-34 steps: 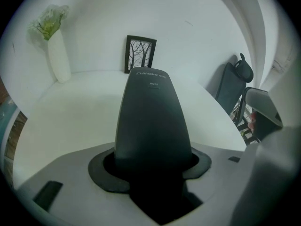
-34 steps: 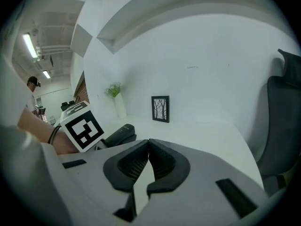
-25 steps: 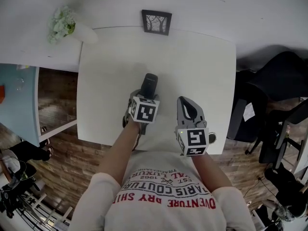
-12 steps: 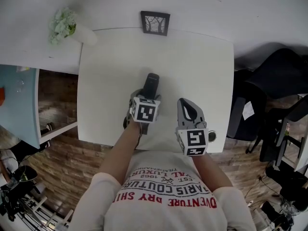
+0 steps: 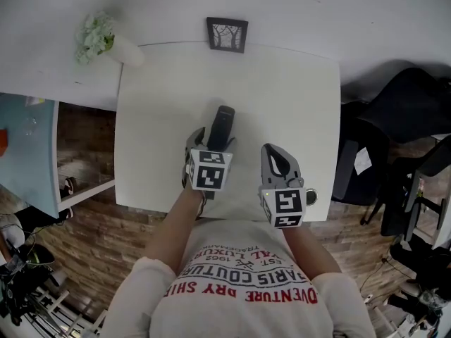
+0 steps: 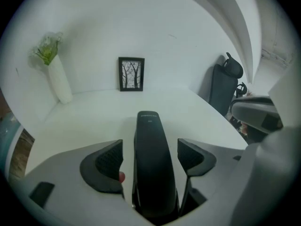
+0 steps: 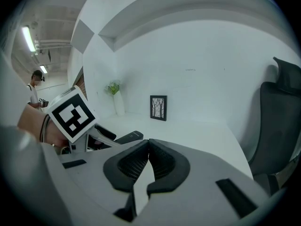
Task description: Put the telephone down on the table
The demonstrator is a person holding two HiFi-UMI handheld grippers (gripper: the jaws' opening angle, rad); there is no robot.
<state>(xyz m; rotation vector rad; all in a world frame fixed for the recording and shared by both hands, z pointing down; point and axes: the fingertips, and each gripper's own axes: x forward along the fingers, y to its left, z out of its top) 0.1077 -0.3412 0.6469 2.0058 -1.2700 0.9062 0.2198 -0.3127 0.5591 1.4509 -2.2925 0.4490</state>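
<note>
The black telephone (image 5: 223, 122) lies flat on the white table (image 5: 289, 97), pointing toward the far edge. In the left gripper view the telephone (image 6: 151, 145) runs lengthwise between the jaws of my left gripper (image 6: 150, 150). Those jaws are opening, and a gap shows on each side, so neither pad presses on it. From the head view my left gripper (image 5: 211, 141) sits just behind the handset. My right gripper (image 5: 273, 155) rests to the right of it, shut with nothing between its fingers (image 7: 141, 159).
A small framed picture (image 5: 227, 33) stands at the table's far edge. A white vase with green flowers (image 5: 104, 42) stands at the far left corner. A black office chair (image 5: 402, 118) is to the right, and a light blue surface (image 5: 25, 146) is to the left.
My left gripper's jaws have spread off the telephone and the gripper has drawn back slightly toward the person. The telephone stays on the table. The right gripper has barely moved.
</note>
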